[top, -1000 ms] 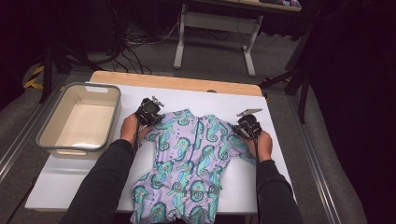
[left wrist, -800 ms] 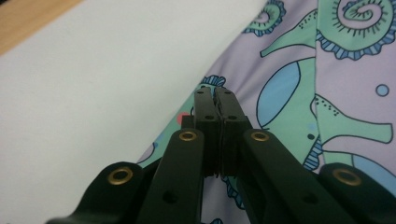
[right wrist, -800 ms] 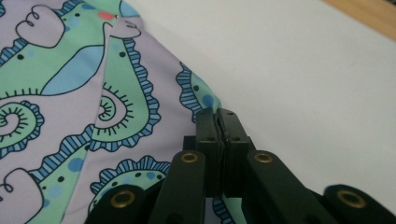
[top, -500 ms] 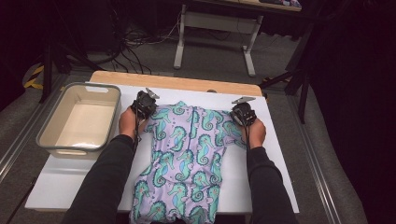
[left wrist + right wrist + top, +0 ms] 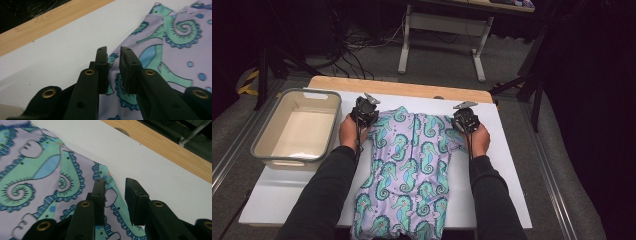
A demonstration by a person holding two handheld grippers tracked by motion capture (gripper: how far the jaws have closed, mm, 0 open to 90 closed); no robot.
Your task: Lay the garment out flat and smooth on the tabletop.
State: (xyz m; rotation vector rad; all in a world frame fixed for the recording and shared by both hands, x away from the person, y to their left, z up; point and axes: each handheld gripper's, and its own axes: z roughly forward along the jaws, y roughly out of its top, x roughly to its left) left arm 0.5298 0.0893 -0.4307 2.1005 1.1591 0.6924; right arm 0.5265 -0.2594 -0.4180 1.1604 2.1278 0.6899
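A lavender garment (image 5: 412, 165) printed with teal seahorses lies flat on the white tabletop (image 5: 512, 165), its lower end hanging over the near edge. My left gripper (image 5: 364, 111) rests at its upper left corner and my right gripper (image 5: 463, 119) at its upper right corner. In the left gripper view the jaws (image 5: 113, 53) have just been opening; a narrow gap shows, with the cloth's edge (image 5: 170, 50) lying loose between them. In the right gripper view the jaws (image 5: 116, 183) have also just been opening and stand wider, with the cloth's edge (image 5: 37, 177) between them but not pinched.
A grey plastic tub (image 5: 262, 150) sits on the table's left side, close to my left hand. A wooden strip (image 5: 412, 89) runs along the far edge. Beyond it stand a table frame and cables on the floor. Bare white surface lies right of the garment.
The right gripper has moved left and away from the person, drawing the garment's right shoulder inward. Both pairs of jaws, shut on cloth before, now stand parted. The left hand has barely shifted.
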